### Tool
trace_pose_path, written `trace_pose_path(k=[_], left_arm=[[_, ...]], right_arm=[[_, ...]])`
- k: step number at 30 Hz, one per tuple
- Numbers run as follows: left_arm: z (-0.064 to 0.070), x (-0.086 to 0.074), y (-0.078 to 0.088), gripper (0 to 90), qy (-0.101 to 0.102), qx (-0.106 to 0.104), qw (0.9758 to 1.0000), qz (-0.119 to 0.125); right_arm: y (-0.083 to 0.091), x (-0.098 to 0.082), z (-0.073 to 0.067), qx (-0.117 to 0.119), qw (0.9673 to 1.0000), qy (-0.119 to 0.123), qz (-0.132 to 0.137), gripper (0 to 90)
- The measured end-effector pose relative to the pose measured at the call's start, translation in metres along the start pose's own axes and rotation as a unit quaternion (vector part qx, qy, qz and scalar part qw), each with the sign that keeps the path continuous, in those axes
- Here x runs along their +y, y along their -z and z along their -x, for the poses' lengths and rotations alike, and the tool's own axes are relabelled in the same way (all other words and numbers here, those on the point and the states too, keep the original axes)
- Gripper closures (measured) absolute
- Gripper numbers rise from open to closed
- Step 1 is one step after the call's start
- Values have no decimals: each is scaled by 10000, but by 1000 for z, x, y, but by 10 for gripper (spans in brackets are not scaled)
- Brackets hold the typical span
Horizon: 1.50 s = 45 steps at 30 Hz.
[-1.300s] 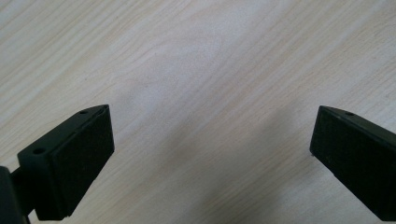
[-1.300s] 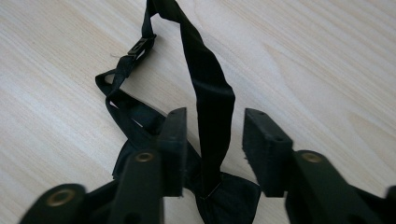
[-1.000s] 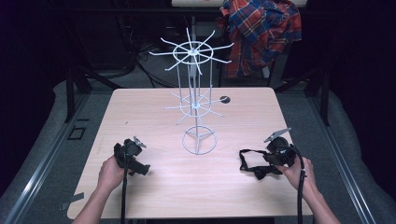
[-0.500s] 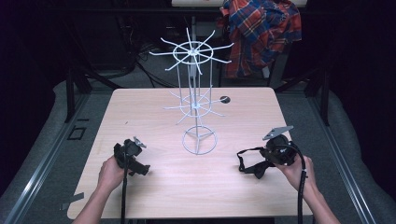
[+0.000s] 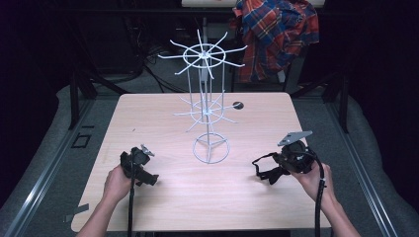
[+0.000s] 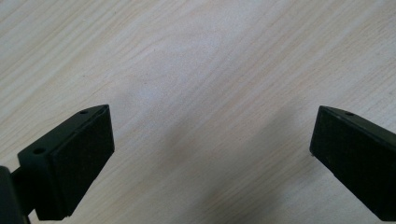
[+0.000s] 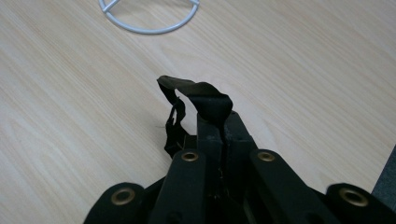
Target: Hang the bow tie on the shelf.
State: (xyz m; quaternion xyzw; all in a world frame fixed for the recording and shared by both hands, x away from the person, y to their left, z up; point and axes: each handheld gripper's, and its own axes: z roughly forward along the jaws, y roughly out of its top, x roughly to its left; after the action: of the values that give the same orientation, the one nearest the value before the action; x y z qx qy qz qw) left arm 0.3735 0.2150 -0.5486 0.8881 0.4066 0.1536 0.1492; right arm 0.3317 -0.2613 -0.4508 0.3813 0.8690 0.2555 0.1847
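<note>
A black strap (image 7: 201, 91) curls up from between the jaws of my right gripper (image 7: 219, 119), which is shut on it. From above, the right gripper (image 5: 277, 166) sits at the table's right front with the strap (image 5: 264, 170) looping off to its left, just above the wood. My left gripper (image 5: 144, 173) is at the left front, held low. Its jaws stand wide apart over bare wood in the left gripper view (image 6: 210, 154), with nothing between them. A white wire rack (image 5: 205, 113) with hooked arms stands mid-table, between and beyond both grippers.
The rack's ring base (image 5: 211, 148) rests on the pale wooden table (image 5: 148, 118) and also shows ahead of the right gripper (image 7: 149, 23). A small dark round spot (image 5: 237, 104) lies behind the rack. A plaid shirt (image 5: 276, 34) hangs beyond the far edge.
My right gripper has risen slightly with the strap in it. The left gripper has stayed put.
</note>
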Motion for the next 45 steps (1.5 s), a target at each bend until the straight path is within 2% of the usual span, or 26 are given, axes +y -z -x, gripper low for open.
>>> trace_pose_path(k=[12,32,45], left_arm=[[0,0,0,0,15,-4,10000,1],[0,-1,-1,0,15,-13,10000,-10],[0,-1,0,0,2,-25,10000,-2]], right_arm=[[10,10,-5,-1,9998,138,169,881],[8,43,-17,115,9985,345,409,881],[6,61,-19,165,9977,374,533,881]])
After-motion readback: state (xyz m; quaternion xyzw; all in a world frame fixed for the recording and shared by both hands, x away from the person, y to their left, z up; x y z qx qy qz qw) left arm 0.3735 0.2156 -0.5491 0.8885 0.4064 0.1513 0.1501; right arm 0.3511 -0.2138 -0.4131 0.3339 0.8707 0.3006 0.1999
